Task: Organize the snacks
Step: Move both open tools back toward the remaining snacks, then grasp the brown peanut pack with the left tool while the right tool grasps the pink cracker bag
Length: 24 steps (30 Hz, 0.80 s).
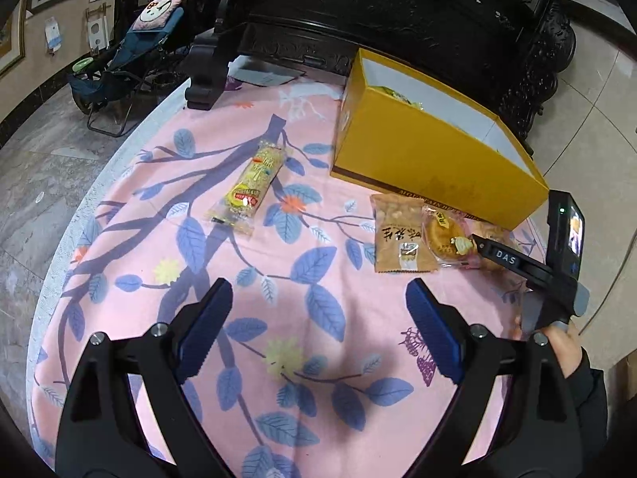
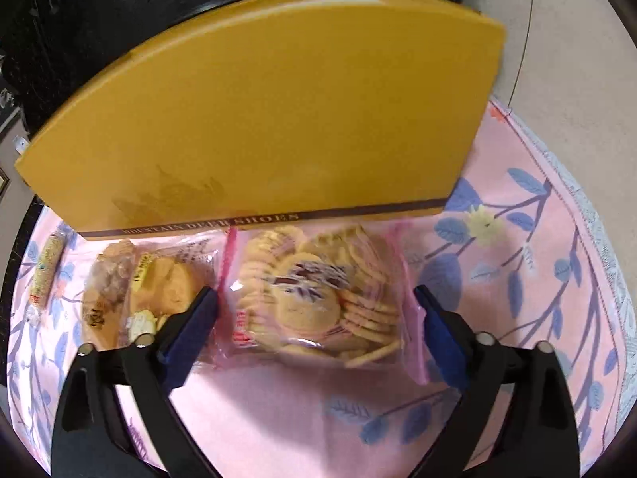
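While both tools hang tilted down over a counter (image 1: 131, 207) draped in a pink cloth printed with blue leaves, the snacks lie along the near wall of a yellow box (image 1: 430, 159); the left tool (image 1: 320, 318) stands with its jaws spread wide and only bare cloth between them; the right tool (image 2: 316, 322) is likewise spread wide, its blue pads apart on either side of a clear pink-edged bag of round crackers (image 2: 314, 298) without pressing it; that bag lies on the cloth just in front of the box; to its left sit a wrapped pastry (image 2: 167, 283) and a tan snack packet (image 1: 400, 235), side by side; a long yellow snack bar (image 1: 251, 187) lies well apart to the left; inside the open box, part of one wrapped snack shows; a person's hand (image 1: 565, 342) grips the right tool's handle.
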Tool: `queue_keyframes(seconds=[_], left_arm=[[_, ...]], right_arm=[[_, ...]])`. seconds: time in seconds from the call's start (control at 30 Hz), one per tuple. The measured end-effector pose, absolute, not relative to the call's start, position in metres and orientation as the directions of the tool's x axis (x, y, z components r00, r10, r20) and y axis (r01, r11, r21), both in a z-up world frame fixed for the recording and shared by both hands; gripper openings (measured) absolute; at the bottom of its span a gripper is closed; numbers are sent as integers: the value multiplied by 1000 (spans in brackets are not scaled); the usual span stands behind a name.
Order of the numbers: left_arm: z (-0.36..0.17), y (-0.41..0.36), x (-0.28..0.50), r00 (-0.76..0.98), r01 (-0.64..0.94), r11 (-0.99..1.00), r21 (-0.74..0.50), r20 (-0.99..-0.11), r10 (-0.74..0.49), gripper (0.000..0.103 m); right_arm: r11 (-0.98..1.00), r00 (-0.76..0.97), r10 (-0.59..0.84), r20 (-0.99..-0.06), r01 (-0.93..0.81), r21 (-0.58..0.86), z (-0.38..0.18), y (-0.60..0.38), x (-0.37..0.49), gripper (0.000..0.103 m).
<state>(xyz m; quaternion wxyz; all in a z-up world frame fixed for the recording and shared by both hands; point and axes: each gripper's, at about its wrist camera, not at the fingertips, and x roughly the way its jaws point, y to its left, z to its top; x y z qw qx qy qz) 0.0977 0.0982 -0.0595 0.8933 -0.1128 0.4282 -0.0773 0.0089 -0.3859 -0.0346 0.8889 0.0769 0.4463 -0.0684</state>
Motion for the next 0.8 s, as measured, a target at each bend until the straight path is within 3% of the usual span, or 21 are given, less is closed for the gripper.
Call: queue_keyframes(seconds=[0.1, 0.2, 0.3, 0.8], left_arm=[[-63, 100, 100, 613, 39, 960, -277, -752, -242, 90], [-64, 99, 100, 607, 37, 960, -279, -756, -244, 90], [-64, 95, 100, 601, 42, 960, -277, -761, -245, 90], [-87, -6, 186, 565, 94, 989, -113, -812, -147, 90]], right_arm=[[981, 622, -70, -779, 183, 58, -37, -384, 12, 102], [985, 636, -62, -770, 163, 54, -32, -384, 8, 73], [988, 621, -12, -784, 129, 87, -28, -391, -4, 63], [980, 671, 96, -735, 64, 187, -37, -421, -44, 65]])
